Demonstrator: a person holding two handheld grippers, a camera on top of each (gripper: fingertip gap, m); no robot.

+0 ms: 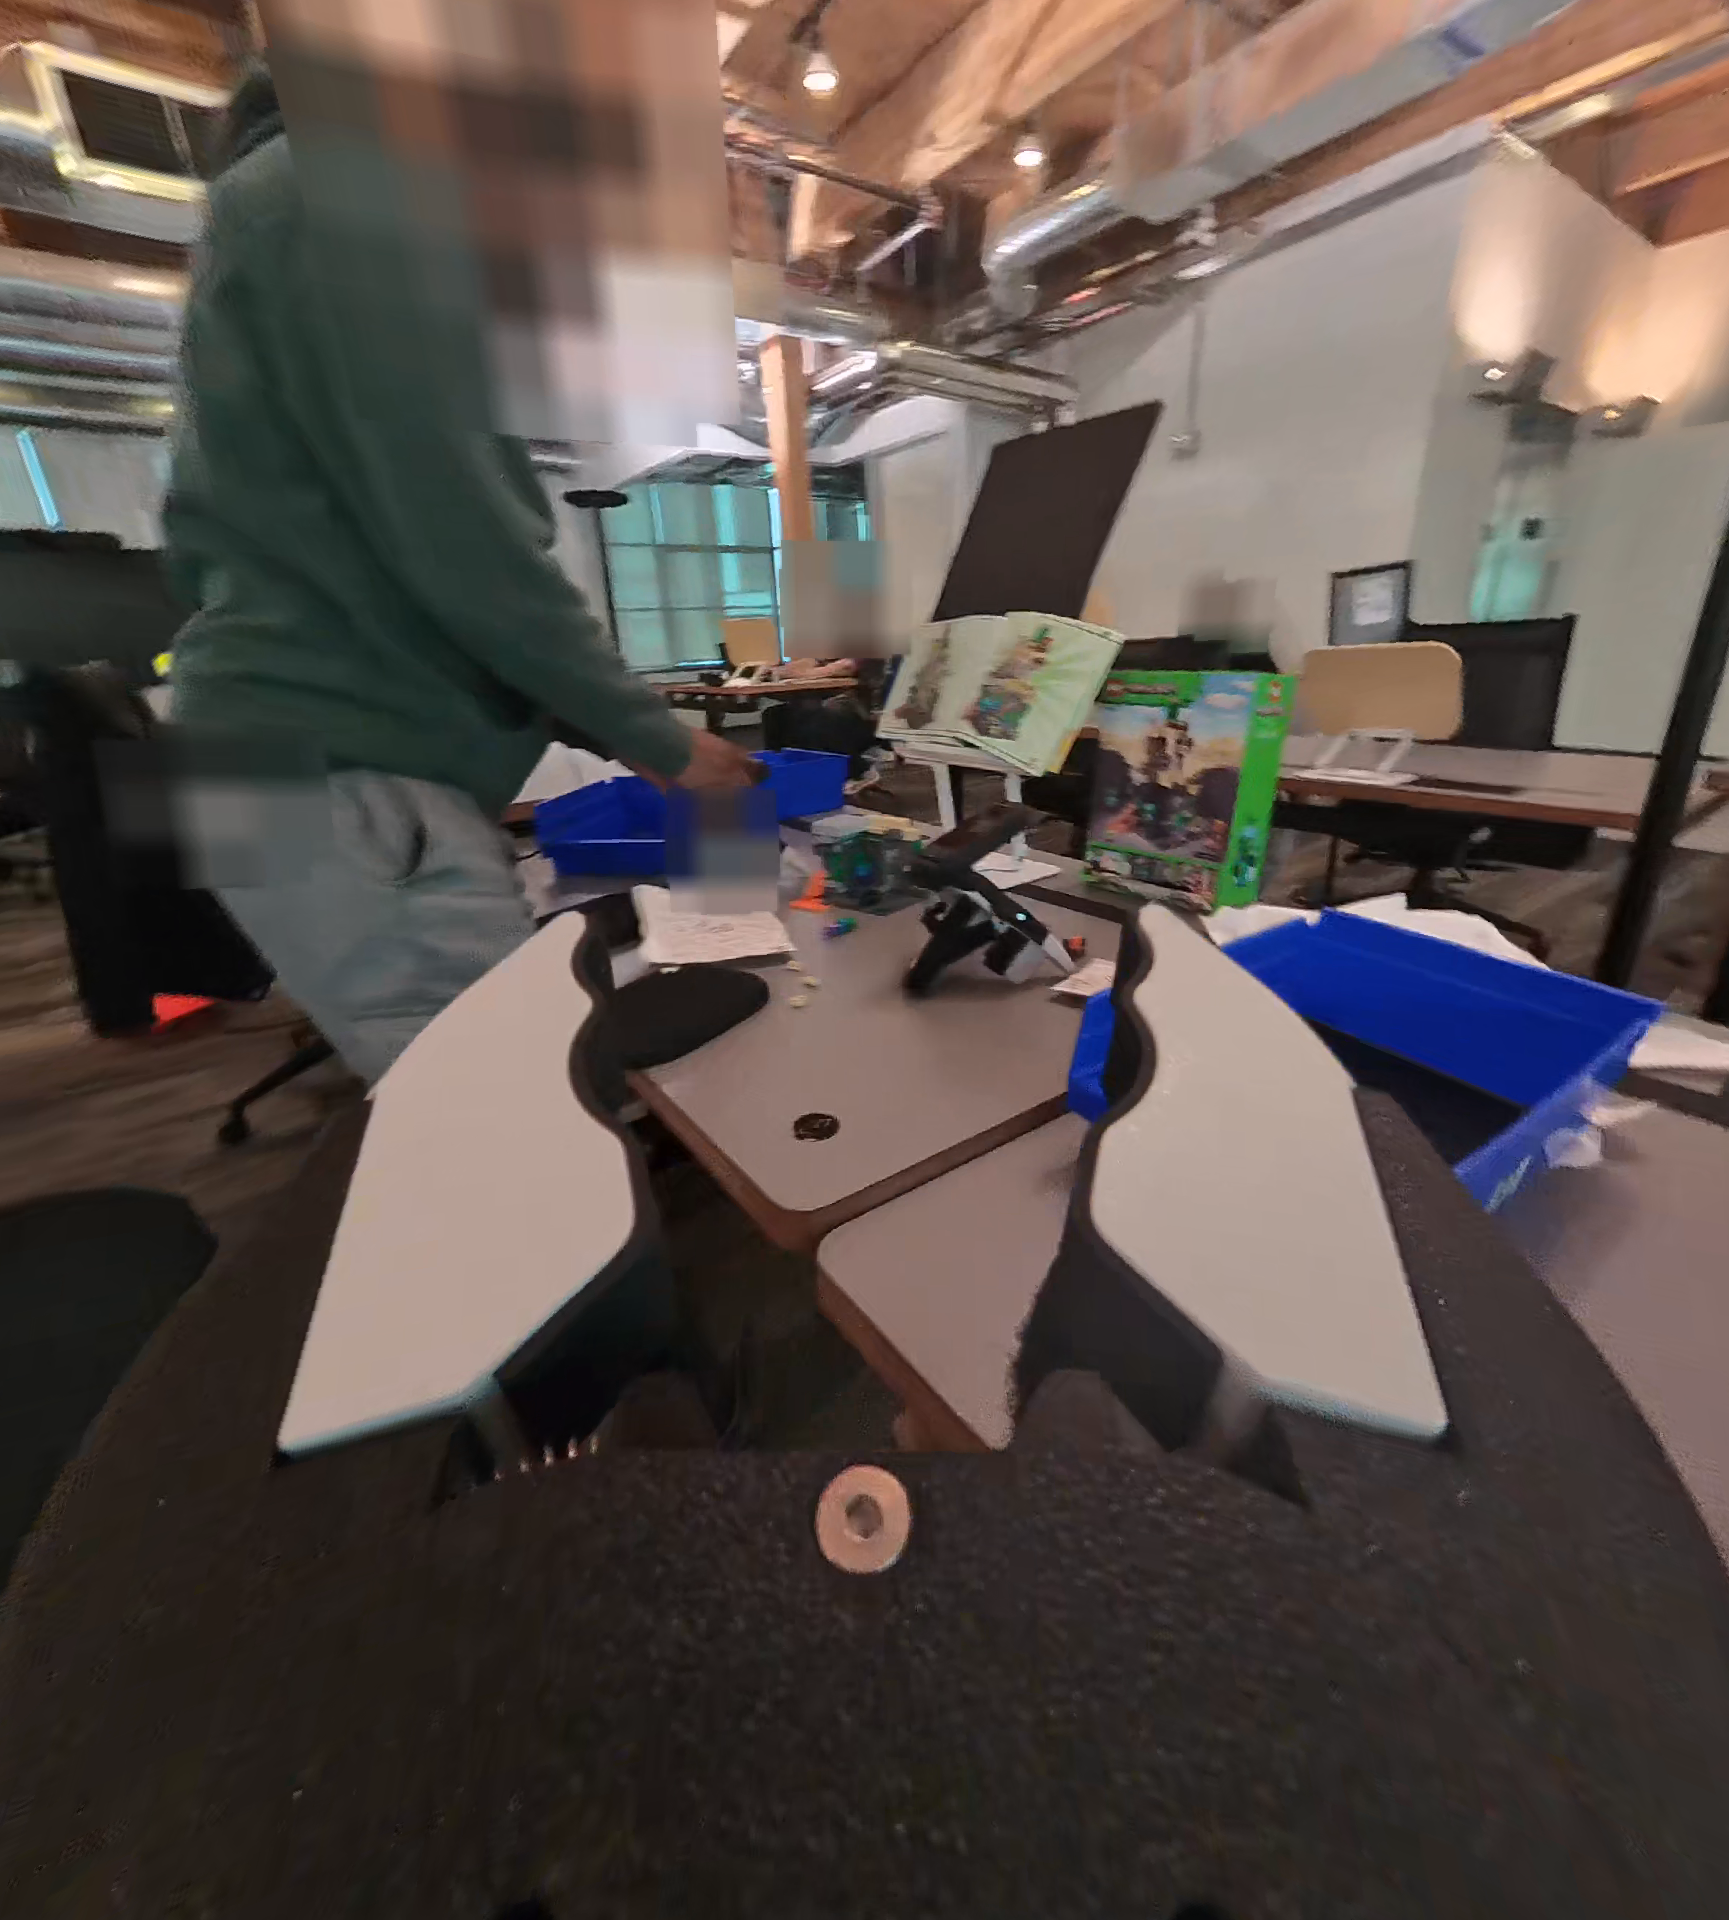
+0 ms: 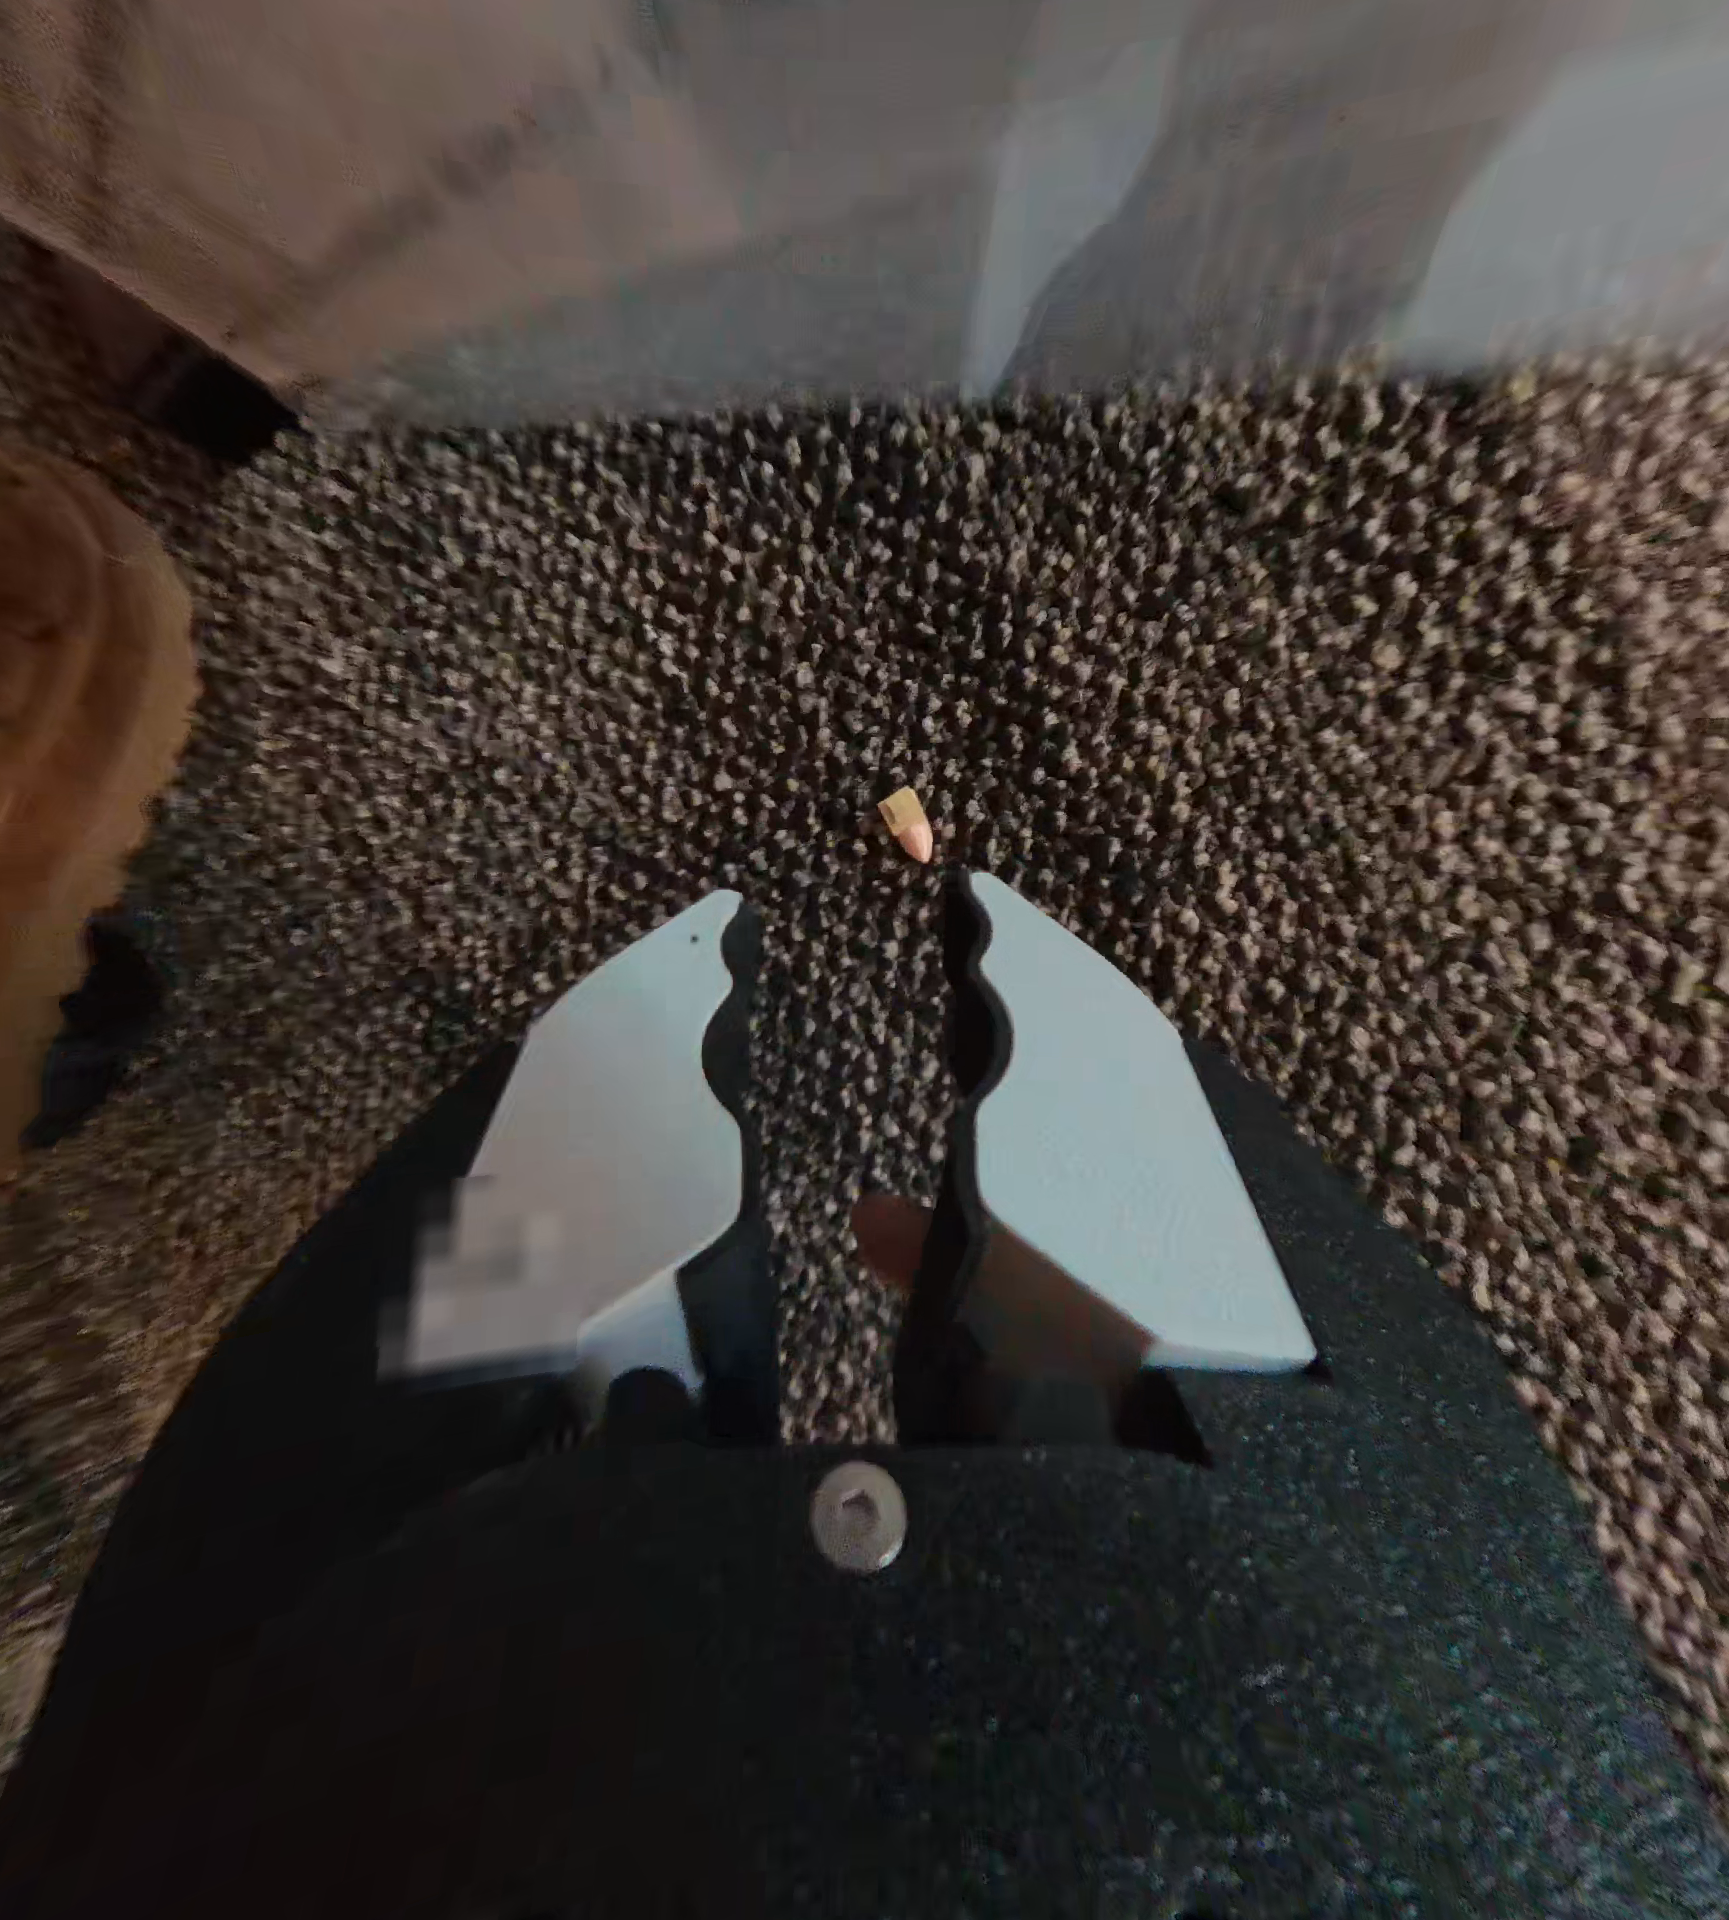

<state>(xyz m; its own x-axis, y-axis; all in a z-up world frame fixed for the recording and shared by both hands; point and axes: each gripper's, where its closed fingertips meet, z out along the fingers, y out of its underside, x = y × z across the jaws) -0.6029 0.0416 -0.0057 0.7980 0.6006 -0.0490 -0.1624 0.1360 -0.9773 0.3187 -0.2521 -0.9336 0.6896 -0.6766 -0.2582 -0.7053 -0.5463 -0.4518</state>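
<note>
My left gripper (image 1: 865, 935) is open and empty, held in the air over the near corner of a grey table (image 1: 839, 1060). Beyond it lie a black and white gripper-like device (image 1: 985, 930), a small brick build (image 1: 865, 862) and loose small pieces (image 1: 803, 987). My right gripper (image 2: 855, 894) points down at speckled carpet (image 2: 1255, 779), jaws partly open and empty. A tiny tan and pink piece (image 2: 907, 833) lies on the carpet just past its fingertips. A fingertip (image 2: 886, 1242) shows between the jaws low down.
A person in a green top (image 1: 361, 499) stands at the left of the table, hand at a blue bin (image 1: 611, 826). Another blue bin (image 1: 1442, 1023) sits right. A green toy box (image 1: 1187, 784), an open booklet on a stand (image 1: 1000, 691), office chairs (image 1: 143, 852). A hand (image 2: 18, 790) at left.
</note>
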